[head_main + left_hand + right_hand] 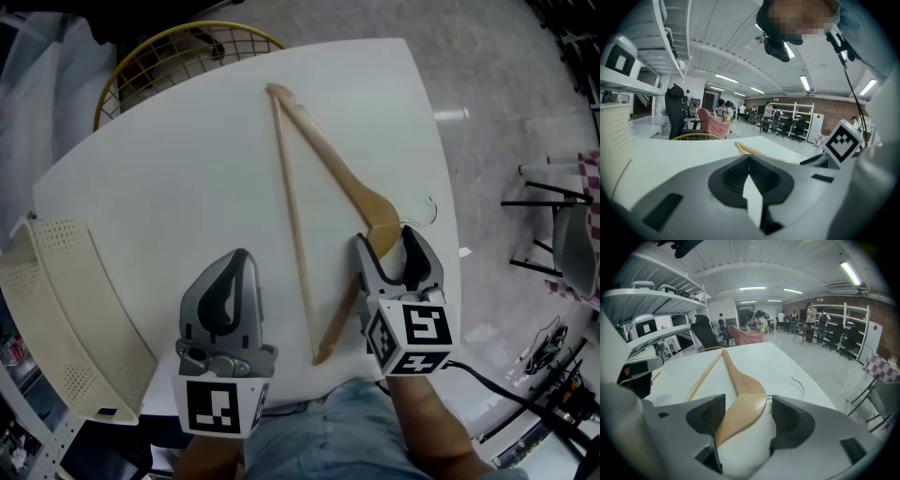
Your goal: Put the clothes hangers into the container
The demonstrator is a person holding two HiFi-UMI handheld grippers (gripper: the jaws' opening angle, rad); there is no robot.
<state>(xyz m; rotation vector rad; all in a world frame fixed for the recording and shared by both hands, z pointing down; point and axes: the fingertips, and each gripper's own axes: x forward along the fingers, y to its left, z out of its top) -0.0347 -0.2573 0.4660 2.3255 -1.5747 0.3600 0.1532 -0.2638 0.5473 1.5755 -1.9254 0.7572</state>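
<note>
Head view: a wooden clothes hanger (349, 178) lies flat on the white table (187, 187), its long arm running from top centre down to right of centre, with its thin metal hook (431, 211) pointing toward the table's right edge. The right gripper (386, 236) sits at lower right, its jaws spread wide on either side of the hanger's middle bend. In the right gripper view the hanger (740, 404) lies between the pads, close against the left one and clear of the right one. The left gripper (236, 258) hovers at lower centre-left with its jaws pressed together on nothing, just left of the hanger's thin bar. A cream perforated container (56, 319) sits at the frame's left edge, well apart from the hanger.
</note>
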